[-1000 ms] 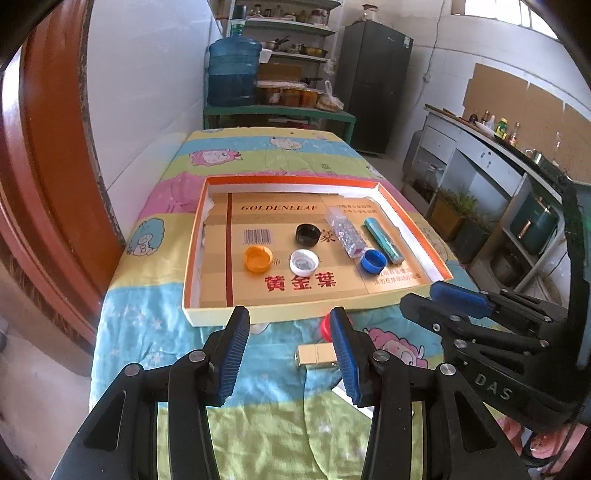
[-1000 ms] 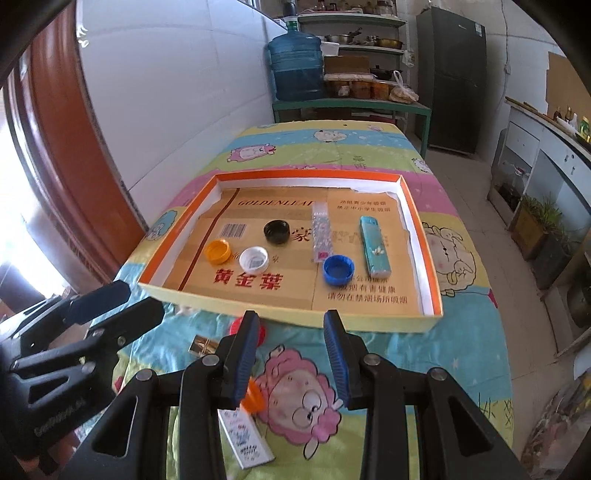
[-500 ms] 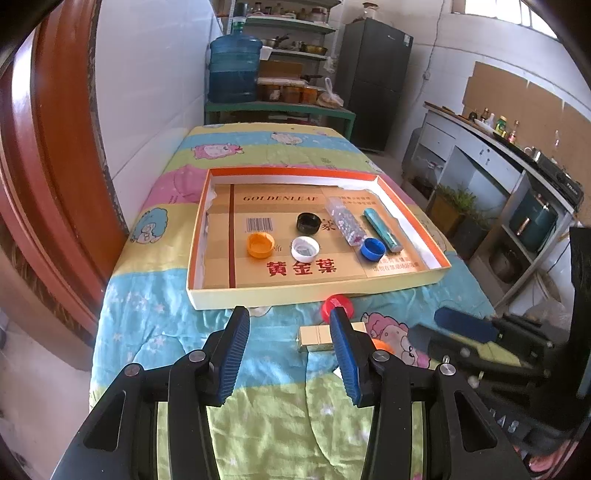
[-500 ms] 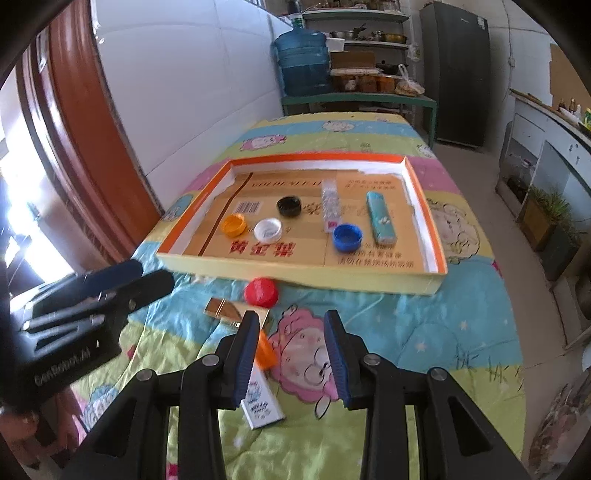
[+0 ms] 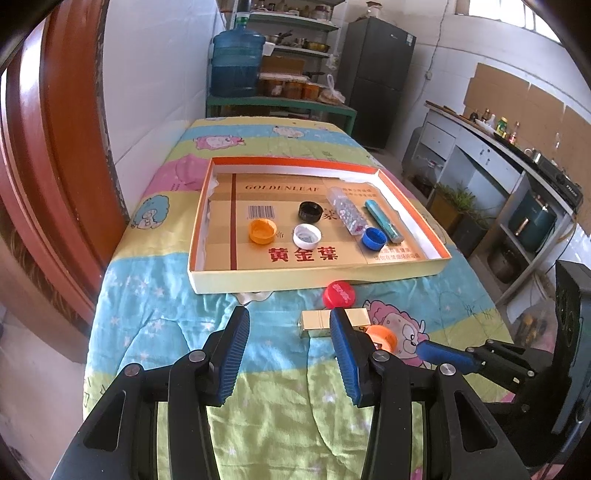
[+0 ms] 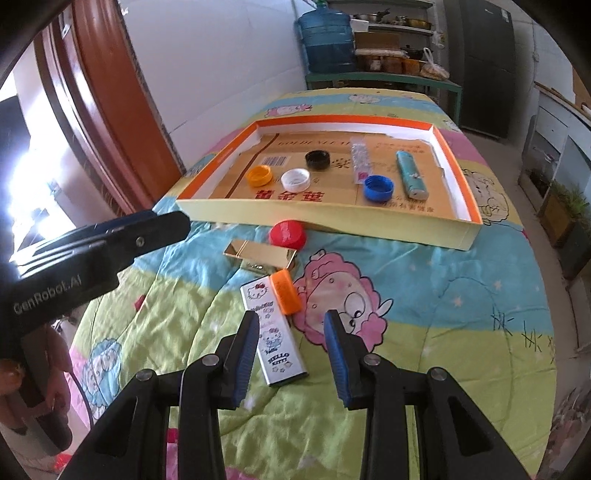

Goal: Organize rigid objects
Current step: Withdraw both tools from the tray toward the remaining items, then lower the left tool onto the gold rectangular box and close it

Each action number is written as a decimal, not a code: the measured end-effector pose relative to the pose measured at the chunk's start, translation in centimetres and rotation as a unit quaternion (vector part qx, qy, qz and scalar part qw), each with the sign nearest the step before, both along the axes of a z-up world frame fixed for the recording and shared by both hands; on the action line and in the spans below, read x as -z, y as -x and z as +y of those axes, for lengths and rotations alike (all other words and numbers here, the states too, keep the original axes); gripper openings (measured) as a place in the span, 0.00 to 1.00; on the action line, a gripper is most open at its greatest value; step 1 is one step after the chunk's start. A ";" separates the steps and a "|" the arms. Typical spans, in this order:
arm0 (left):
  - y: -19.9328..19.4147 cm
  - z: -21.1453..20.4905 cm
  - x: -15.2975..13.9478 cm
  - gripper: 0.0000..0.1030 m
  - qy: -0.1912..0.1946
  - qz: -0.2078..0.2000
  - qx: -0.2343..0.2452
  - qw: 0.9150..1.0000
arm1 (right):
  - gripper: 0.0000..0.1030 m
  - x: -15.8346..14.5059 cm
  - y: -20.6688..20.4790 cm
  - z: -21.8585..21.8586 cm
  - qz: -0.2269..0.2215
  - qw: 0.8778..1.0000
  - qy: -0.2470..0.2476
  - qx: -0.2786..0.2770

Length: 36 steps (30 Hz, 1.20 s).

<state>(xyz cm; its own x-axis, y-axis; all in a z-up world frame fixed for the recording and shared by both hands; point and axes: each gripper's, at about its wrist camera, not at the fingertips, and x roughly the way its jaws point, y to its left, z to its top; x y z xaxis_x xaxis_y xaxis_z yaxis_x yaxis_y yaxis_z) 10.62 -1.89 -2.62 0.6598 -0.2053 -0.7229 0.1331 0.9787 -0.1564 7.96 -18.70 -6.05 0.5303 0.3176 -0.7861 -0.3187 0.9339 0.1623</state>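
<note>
Kitchen shelving stands behind a quilt-covered table [image 6: 424, 350] whose cardboard tray [image 6: 325, 216] already holds caps, while both the left gripper [image 5: 286, 352] and right gripper [image 6: 291, 349] gape empty, so the orange cap [image 6: 286, 291] leaning on the Hello Kitty lighter [image 6: 273, 338] below the tray's near edge may roll if nudged.

Walls: white tile [image 5: 155, 92], cardboard panels [image 5: 517, 99] on the right.
Door frame: reddish-brown wood [image 5: 48, 155], left.
Far end: green shelf [image 5: 280, 105] bearing a blue water jug [image 5: 236, 62]; dark refrigerator [image 5: 376, 74] beside it.
Right side: grey counter [image 5: 480, 155] with bottles.
Light: daylight through a high window [image 5: 517, 14].
</note>
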 end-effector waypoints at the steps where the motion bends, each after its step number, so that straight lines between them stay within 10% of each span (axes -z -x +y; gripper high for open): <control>1: 0.1 0.0 0.1 0.45 0.000 0.001 0.000 1.000 | 0.35 0.0 0.0 0.0 0.001 1.000 0.001 -0.001; 36: 0.4 0.6 1.6 0.61 -0.016 0.005 -0.009 1.000 | 0.42 2.2 -0.4 2.8 0.006 0.998 0.050 -0.030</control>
<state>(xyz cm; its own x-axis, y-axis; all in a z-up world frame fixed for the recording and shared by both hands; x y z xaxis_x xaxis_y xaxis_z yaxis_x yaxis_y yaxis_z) 10.19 -1.32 -4.19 0.6556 -0.1697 -0.7358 0.1137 0.9855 -0.1260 8.32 -15.88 -8.27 0.5027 0.2689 -0.8216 -0.3736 0.9246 0.0741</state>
